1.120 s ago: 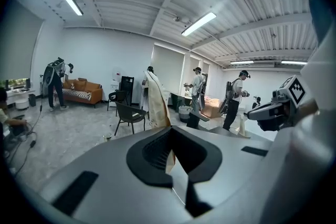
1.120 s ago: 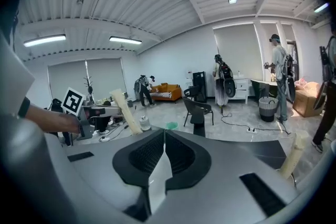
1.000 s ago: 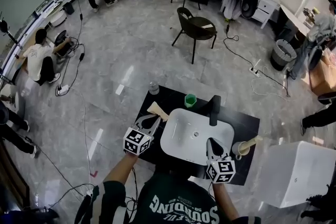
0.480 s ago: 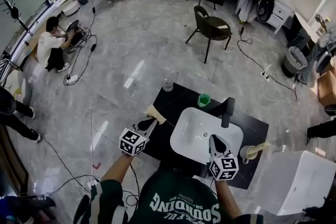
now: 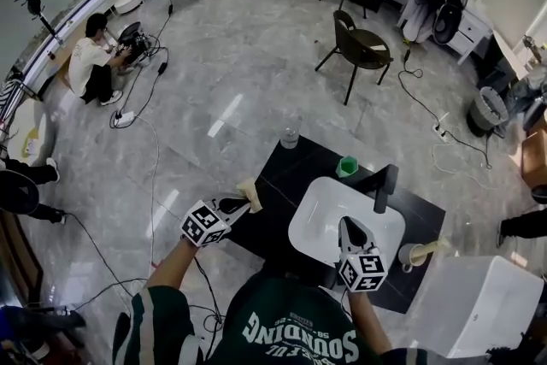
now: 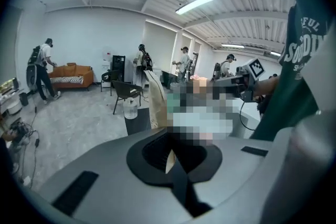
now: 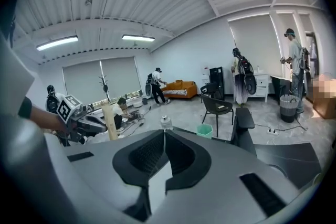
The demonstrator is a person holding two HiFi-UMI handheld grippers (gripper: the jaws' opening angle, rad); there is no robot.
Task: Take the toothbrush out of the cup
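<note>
Toothbrush [image 5: 249, 191]: beige and long. It is sitting clamped in the left gripper [image 5: 238, 203] and sticking out past the jaw tips toward the far left corner of the black counter [image 5: 282, 175]. It is hanging over the counter's left edge, left of the white sink [image 5: 318, 214] and well apart from the green cup [image 5: 346, 166] standing behind the sink.

In the left gripper view the jaws are pressing together on its lower end and the handle [image 6: 156, 102] is rising upright in front of them.

Left arm: the forearm is reaching forward and out to the left, with the marker cube facing up and the gripper pointing shallowly downward.

Right arm: the forearm is running nearly straight ahead. The right gripper [image 5: 349, 226] is hovering over the near rim of the sink and pointing toward the black faucet [image 5: 382, 188], tilted slightly down. In the right gripper view its jaws [image 7: 164, 132] are meeting at the tips with nothing between them.

A tan cup [image 5: 410, 256] is lying at the counter's right end with a beige stick [image 5: 436, 246] in it, clear of both grippers.
</note>
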